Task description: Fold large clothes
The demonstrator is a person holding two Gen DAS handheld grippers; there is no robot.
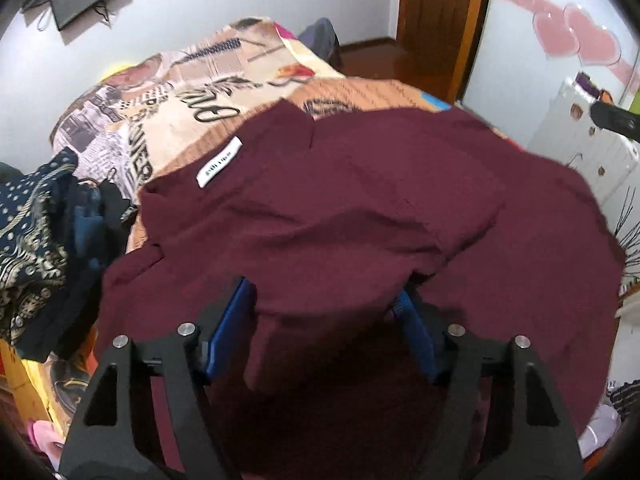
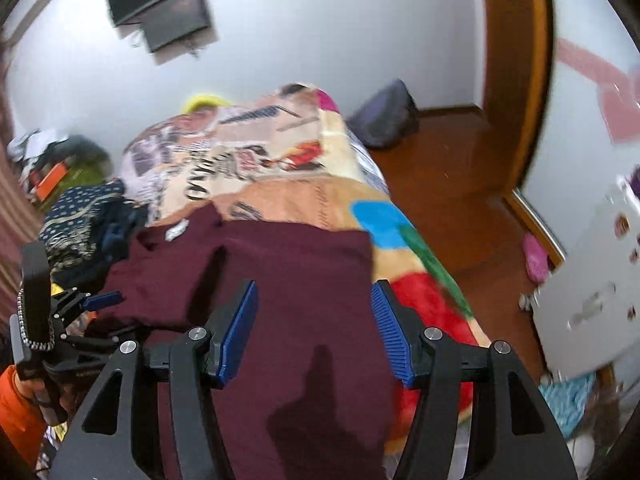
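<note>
One maroon garment (image 1: 360, 216) lies on one bed (image 1: 168, 120) with one white label (image 1: 219, 162). One heap of dark patterned clothes (image 1: 36, 236) sits beside it. Two claws show: the left claw (image 1: 326, 308) and the right claw (image 2: 314, 320). One screen (image 2: 168, 4) hangs on the wall.

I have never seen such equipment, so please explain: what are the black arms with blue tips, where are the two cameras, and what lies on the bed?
No robot: a person carries a hand-held gripper in each hand, each with a camera looking along its two blue-padded fingers. One picture comes from the left gripper, one from the right gripper. A maroon garment lies spread on a patterned blanket, with a dark clothes pile beside it. Both grippers are open above the garment; no grip shows.
</note>
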